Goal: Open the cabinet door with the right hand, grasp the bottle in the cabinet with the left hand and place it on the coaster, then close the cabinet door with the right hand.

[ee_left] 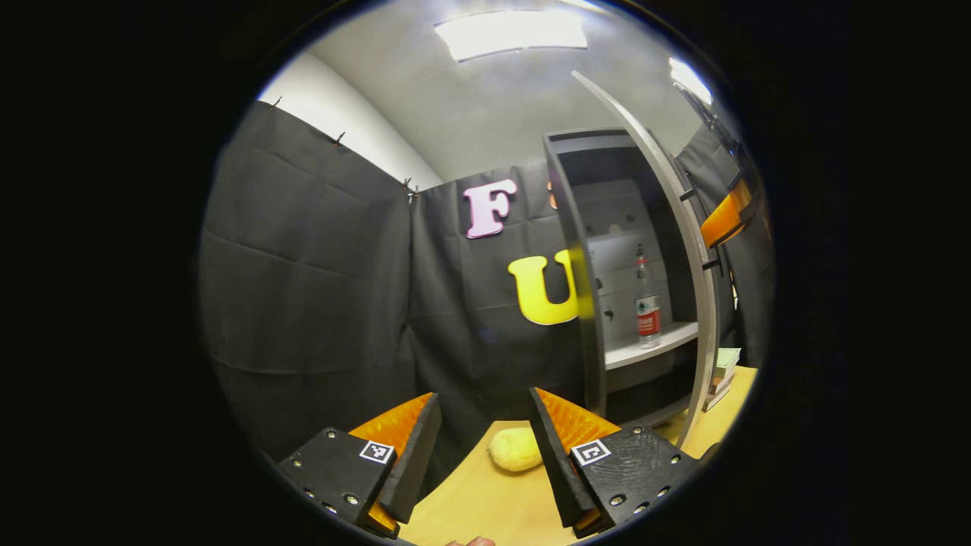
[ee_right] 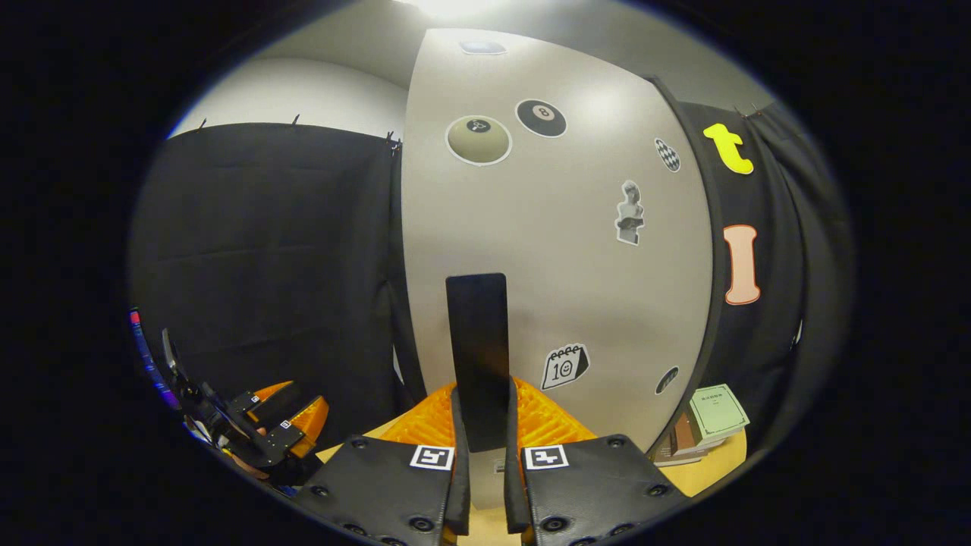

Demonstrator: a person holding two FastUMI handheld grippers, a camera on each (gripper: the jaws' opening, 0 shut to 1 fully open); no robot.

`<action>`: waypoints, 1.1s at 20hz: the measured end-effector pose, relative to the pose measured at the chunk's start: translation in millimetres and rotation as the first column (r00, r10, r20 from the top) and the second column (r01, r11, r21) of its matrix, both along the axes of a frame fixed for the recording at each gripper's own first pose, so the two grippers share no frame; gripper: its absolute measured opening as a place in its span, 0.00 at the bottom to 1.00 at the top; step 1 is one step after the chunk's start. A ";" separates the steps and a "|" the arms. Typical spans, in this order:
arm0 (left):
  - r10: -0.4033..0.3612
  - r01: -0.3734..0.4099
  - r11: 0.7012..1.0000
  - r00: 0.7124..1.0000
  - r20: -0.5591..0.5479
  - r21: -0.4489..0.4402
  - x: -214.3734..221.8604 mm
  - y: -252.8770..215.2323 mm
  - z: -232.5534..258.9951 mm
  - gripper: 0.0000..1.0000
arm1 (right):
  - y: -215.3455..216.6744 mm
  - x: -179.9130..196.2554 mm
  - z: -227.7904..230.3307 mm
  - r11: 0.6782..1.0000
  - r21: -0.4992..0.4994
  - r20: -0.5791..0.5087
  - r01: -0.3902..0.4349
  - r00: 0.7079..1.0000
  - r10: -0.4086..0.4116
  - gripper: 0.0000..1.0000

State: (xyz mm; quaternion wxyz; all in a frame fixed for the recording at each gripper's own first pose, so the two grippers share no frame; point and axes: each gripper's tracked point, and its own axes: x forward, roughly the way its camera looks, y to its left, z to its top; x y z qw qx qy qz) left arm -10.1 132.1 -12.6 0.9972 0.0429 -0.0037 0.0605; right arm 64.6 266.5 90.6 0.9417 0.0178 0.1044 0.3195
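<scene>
In the left gripper view the grey cabinet [ee_left: 576, 250] stands with its door [ee_left: 679, 227] swung open. A clear bottle [ee_left: 646, 303] with a red label is upright on the white shelf [ee_left: 652, 343] inside. My left gripper [ee_left: 485, 440] is open, low over the wooden table [ee_left: 485, 500] and well short of the cabinet. In the right gripper view my right gripper [ee_right: 482, 432] is shut on the dark vertical door handle [ee_right: 478, 349], with the sticker-covered door face [ee_right: 561, 250] right in front. The left gripper [ee_right: 281, 425] also appears there, low at the left.
A pale round object [ee_left: 516, 449] lies on the table ahead of my left gripper. A stack of books [ee_left: 722, 371] sits beside the cabinet's base, also seen as books [ee_right: 705, 425] right of the door. Black cloth walls close in the booth.
</scene>
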 end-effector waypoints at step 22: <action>-0.291 0.290 0.955 0.957 -0.004 -0.064 9.5 -254.6 24.3 0.67 | -121.4 -16.3 -2.3 0.984 -0.010 0.050 0.178 0.983 -0.178 0.18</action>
